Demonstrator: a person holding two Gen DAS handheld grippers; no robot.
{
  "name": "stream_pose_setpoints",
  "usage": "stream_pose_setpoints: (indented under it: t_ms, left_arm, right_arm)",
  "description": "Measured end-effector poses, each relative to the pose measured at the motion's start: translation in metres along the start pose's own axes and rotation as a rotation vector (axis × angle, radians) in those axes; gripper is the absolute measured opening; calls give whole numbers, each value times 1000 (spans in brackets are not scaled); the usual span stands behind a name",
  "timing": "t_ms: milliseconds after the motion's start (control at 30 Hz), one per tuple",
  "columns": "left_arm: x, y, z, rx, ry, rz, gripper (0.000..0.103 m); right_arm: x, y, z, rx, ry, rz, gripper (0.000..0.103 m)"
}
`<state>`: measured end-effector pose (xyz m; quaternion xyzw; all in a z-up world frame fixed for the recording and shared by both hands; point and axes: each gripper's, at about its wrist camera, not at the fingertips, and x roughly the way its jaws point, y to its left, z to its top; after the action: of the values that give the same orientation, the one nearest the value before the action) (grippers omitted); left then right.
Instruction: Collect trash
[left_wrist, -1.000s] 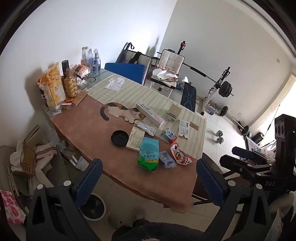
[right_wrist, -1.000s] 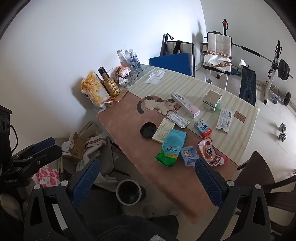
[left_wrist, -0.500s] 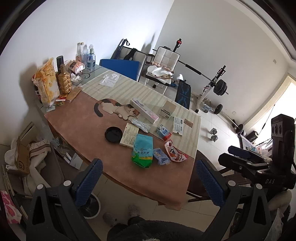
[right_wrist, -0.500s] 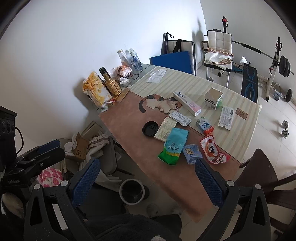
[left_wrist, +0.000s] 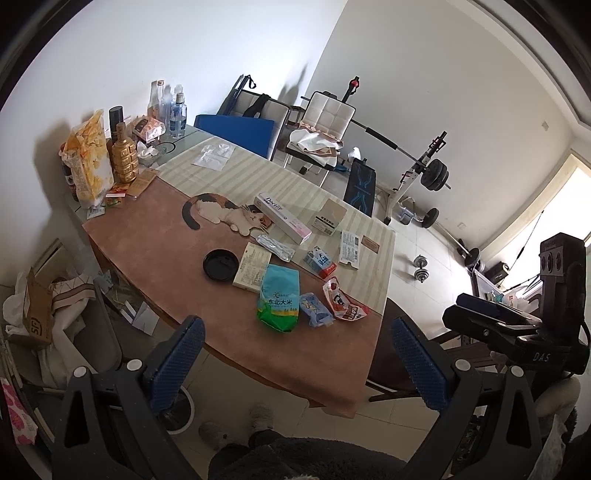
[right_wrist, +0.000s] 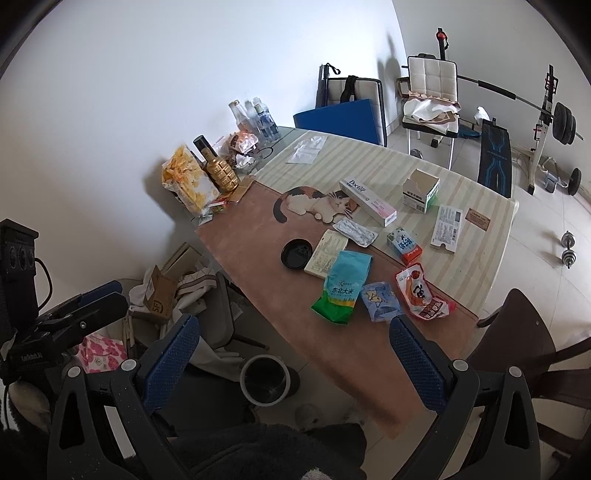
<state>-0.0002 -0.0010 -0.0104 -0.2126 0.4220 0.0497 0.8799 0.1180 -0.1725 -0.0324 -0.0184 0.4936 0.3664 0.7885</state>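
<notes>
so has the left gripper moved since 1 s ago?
Yes. In the left wrist view the table with the rice bag has slid left and shrunk, so the left gripper has pulled back and swung right. Jaws open.

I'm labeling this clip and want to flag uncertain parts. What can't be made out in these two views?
- Trash bin: mostly behind the left tongs in the left view; contents too dark in the right.
- Small print on the flattened white box: too small.
- Floor under the table: hidden by the tabletop.
</notes>
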Motion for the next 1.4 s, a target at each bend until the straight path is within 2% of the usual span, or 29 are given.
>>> stream_pose_setpoints:
  t_ms: [467,1400]
  left_arm:
    - [4,0,3,-1,4,-35,103]
    - [6,-6,2,8,10,-41,103]
  right_arm:
    - [0,1,0,1,-2,0,103]
    - [1,0,-1,1,-3,2,103]
